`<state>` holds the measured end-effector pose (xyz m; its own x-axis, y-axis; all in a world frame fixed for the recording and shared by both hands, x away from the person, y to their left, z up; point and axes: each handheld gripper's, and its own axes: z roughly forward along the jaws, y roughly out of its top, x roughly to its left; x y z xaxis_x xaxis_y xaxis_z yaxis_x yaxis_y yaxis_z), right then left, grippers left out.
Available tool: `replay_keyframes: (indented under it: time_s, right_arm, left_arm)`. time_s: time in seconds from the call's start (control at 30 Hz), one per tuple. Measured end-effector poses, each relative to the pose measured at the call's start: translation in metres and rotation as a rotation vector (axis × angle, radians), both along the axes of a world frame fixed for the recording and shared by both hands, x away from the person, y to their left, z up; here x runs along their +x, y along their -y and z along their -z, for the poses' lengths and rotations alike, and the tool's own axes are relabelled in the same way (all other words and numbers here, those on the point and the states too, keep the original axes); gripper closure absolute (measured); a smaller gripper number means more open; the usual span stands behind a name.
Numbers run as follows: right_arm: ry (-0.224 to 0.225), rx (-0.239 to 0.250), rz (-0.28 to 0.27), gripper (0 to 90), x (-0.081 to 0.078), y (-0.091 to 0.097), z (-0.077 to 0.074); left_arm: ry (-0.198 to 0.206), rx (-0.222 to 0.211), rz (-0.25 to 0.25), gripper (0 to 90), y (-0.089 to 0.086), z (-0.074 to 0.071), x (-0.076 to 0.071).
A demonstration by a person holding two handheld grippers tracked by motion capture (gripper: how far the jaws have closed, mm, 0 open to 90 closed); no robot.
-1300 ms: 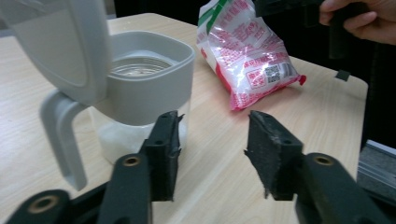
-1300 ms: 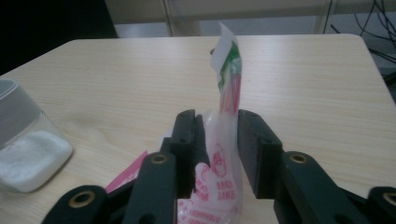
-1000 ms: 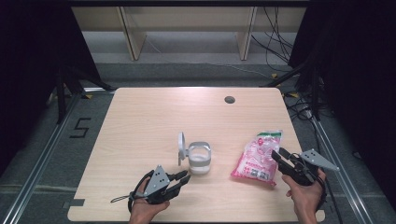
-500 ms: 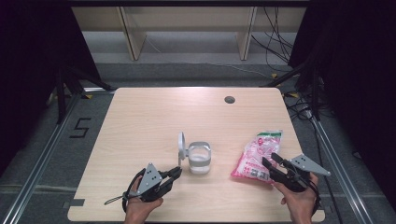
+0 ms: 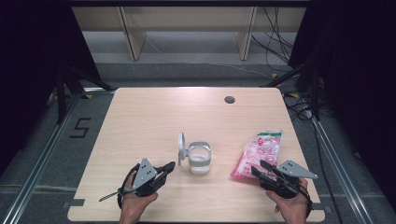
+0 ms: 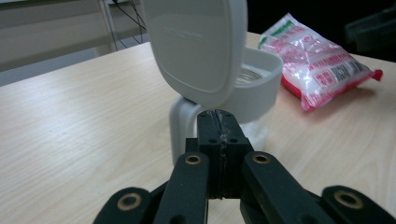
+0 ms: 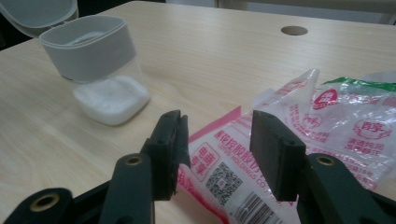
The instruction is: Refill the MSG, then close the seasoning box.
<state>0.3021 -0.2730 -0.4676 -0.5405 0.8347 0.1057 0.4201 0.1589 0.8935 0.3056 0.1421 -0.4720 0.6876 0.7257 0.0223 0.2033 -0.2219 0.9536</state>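
The left tongs [image 5: 169,166] are sitting clenched on nothing, having just been closing, with the open jar [image 5: 201,157] just ahead of their tips and its raised lid [image 6: 196,46] looming above them. The right tongs [image 5: 258,169] are standing half released after widening a moment ago, and since a second ago they are drawing back toward the person along the pink bag [image 5: 258,152], whose near end is lying between their pads [image 7: 273,151] unpinched. Judging by this, the right tongs are lining up to grip the bag for pouring into the jar on the surface [image 5: 149,121].
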Motion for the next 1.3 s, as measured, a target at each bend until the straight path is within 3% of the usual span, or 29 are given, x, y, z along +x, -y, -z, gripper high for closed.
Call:
replay_keyframes:
  time_s: [0.07,0.13,0.17,0.37,0.4,0.43,0.47,0.53,0.57,0.63,0.67,0.7,0.83,0.87,0.9,0.93,0.97,1.0,1.03,1.07,1.1,1.17,1.23,1.27,1.3]
  right_arm:
    - [0.005,-0.011,-0.005,54.2,0.000,-0.002,0.001]
    - [-0.014,0.012,-0.019,54.2,-0.003,-0.004,0.001]
    - [-0.007,-0.007,-0.021,54.2,-0.003,-0.004,0.001]
    - [-0.025,-0.011,-0.020,54.1,-0.007,-0.003,0.001]
    - [0.005,-0.026,-0.031,53.9,-0.005,-0.002,0.002]
    - [-0.003,-0.004,-0.021,53.8,-0.007,-0.004,0.003]
    - [0.021,-0.011,-0.037,53.8,-0.005,-0.004,0.004]
    - [-0.042,0.007,-0.027,53.3,-0.010,-0.007,0.003]
    - [0.003,-0.015,-0.047,53.0,-0.007,-0.007,0.004]
    - [-0.017,-0.026,-0.047,51.6,-0.008,-0.009,0.004]
    - [-0.034,0.005,-0.031,51.0,-0.009,-0.012,0.005]
    - [-0.028,-0.019,-0.045,50.4,-0.007,-0.010,0.004]
    - [-0.022,-0.022,-0.049,47.6,-0.007,-0.011,0.006]
    - [-0.052,-0.002,-0.023,46.7,-0.009,-0.014,0.005]
    - [-0.027,-0.019,-0.037,46.4,-0.007,-0.013,0.006]
    - [-0.045,-0.003,-0.028,46.2,-0.008,-0.016,0.006]
    - [-0.034,-0.028,-0.051,46.2,-0.007,-0.014,0.005]
    - [-0.040,-0.006,-0.050,46.1,-0.008,-0.017,0.006]
    - [-0.032,-0.034,-0.060,45.9,-0.007,-0.017,0.007]
    - [-0.035,-0.030,-0.074,45.7,-0.008,-0.017,0.006]
    - [-0.021,-0.027,-0.065,45.7,-0.008,-0.018,0.006]
    - [-0.044,-0.011,-0.060,45.5,-0.011,-0.020,0.006]
    - [-0.012,-0.043,-0.072,45.5,-0.008,-0.018,0.007]
    - [-0.030,-0.036,-0.076,45.5,-0.009,-0.019,0.006]
    - [-0.013,-0.040,-0.073,45.5,-0.008,-0.019,0.007]
  left_arm:
    - [-0.001,0.013,-0.008,89.3,0.000,-0.003,0.001]
    - [0.001,0.008,-0.007,89.3,0.001,-0.004,0.002]
    - [0.005,-0.003,-0.001,89.3,0.001,-0.005,0.003]
    - [-0.005,0.002,-0.005,89.4,0.004,-0.008,0.005]
    - [-0.002,0.003,-0.004,89.4,0.004,-0.009,0.005]
    - [0.002,-0.005,-0.004,89.4,0.004,-0.009,0.006]
    - [0.003,-0.004,-0.008,89.4,0.004,-0.010,0.006]
    - [0.018,0.000,-0.011,89.4,0.003,-0.010,0.008]
    - [0.016,0.007,-0.013,89.4,0.003,-0.010,0.007]
    - [0.019,-0.003,-0.014,89.4,0.003,-0.010,0.008]
    - [0.016,-0.018,-0.011,89.4,0.003,-0.010,0.008]
    - [0.015,-0.023,-0.016,89.3,0.004,-0.010,0.008]
    - [0.024,-0.007,-0.007,89.4,0.003,-0.012,0.010]
    - [0.024,-0.011,-0.008,89.4,0.004,-0.011,0.010]
    - [0.020,-0.007,-0.013,89.4,0.004,-0.012,0.010]
    - [0.021,-0.002,-0.011,89.4,0.004,-0.012,0.011]
    - [0.026,-0.005,-0.007,89.4,0.005,-0.011,0.012]
    - [0.022,-0.002,-0.011,89.4,0.005,-0.012,0.012]
    - [0.012,-0.014,-0.012,89.4,0.007,-0.012,0.013]
    - [0.012,-0.015,-0.015,89.4,0.008,-0.013,0.013]
    - [0.016,-0.006,-0.014,89.4,0.007,-0.014,0.014]
    - [0.022,-0.005,-0.017,89.4,0.008,-0.016,0.015]
    - [0.029,-0.006,-0.019,89.4,0.009,-0.018,0.018]
    - [0.028,-0.005,-0.015,89.4,0.010,-0.019,0.018]
    - [0.033,-0.016,-0.007,89.4,0.012,-0.020,0.019]
